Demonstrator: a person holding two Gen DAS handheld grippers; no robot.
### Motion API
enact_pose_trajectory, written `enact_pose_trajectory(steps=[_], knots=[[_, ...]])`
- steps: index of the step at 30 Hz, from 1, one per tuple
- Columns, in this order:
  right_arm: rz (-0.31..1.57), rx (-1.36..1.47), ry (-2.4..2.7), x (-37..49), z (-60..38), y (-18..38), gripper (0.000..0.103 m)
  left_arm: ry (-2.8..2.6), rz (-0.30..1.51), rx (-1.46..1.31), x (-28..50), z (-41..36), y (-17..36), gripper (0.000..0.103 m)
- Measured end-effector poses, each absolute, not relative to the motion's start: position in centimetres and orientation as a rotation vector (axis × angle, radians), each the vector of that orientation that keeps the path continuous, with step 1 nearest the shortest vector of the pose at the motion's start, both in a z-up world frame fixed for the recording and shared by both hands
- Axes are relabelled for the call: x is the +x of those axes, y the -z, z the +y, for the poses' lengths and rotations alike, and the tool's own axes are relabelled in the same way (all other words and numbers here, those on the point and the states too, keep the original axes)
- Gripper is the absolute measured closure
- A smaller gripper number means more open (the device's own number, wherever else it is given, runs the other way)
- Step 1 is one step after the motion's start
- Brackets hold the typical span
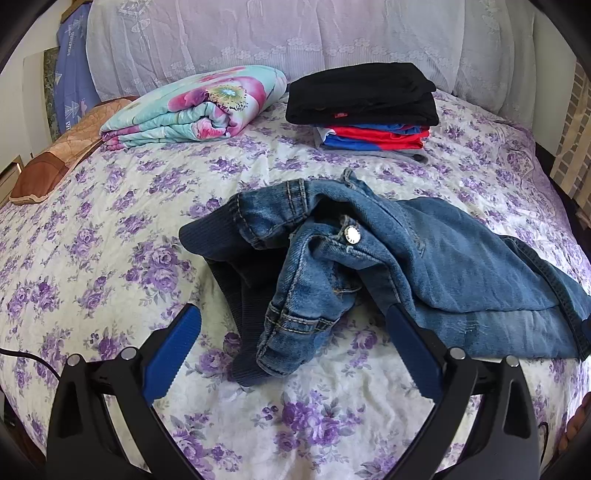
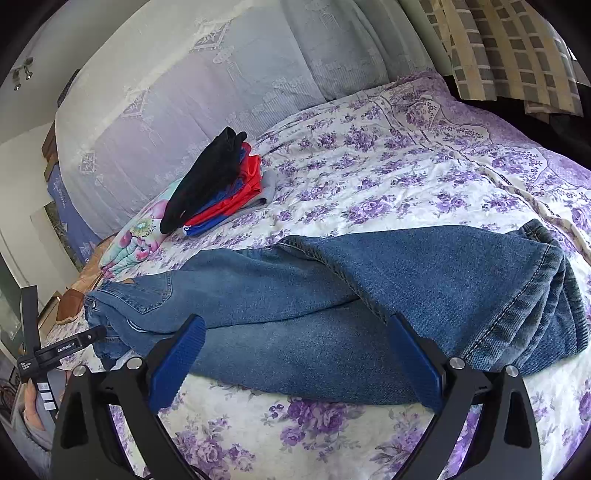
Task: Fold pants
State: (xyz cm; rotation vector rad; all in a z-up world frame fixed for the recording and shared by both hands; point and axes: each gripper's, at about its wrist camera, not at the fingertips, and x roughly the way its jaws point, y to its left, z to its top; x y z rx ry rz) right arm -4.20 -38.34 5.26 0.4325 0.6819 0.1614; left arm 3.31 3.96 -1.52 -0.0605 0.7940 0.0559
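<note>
Blue denim jeans (image 1: 424, 258) lie crumpled on the floral bedspread (image 1: 92, 258), waistband bunched toward me, metal button (image 1: 351, 234) up and dark ribbed lining showing. My left gripper (image 1: 293, 317) hovers open just in front of the waistband, with nothing between its blue pads (image 1: 173, 354). In the right wrist view the jeans (image 2: 332, 295) stretch across the bed, legs lying over one another and hems at the right. My right gripper (image 2: 295, 328) stands open over the near leg, holding nothing. The left gripper body (image 2: 55, 354) shows at the far left.
A stack of folded clothes (image 1: 364, 107), black on top of red and blue, sits at the back of the bed. A folded floral quilt (image 1: 195, 107) lies to its left beside a brown pillow (image 1: 62, 155). A lace-covered headboard (image 1: 277, 33) stands behind.
</note>
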Motion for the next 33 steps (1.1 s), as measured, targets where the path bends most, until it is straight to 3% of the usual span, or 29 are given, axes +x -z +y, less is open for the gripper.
enact_pose_trajectory(steps=[25,33], knots=[[0.696,0.411,-0.164,-3.9,-38.0,-4.9,0.004,-0.052,0.807,-0.059,3.8,4.2,1.9,0.005],[0.785,0.365,-0.23,-4.3,-38.3,-4.2,0.004,0.041,0.815,-0.149,4.0,6.7,1.0,0.005]])
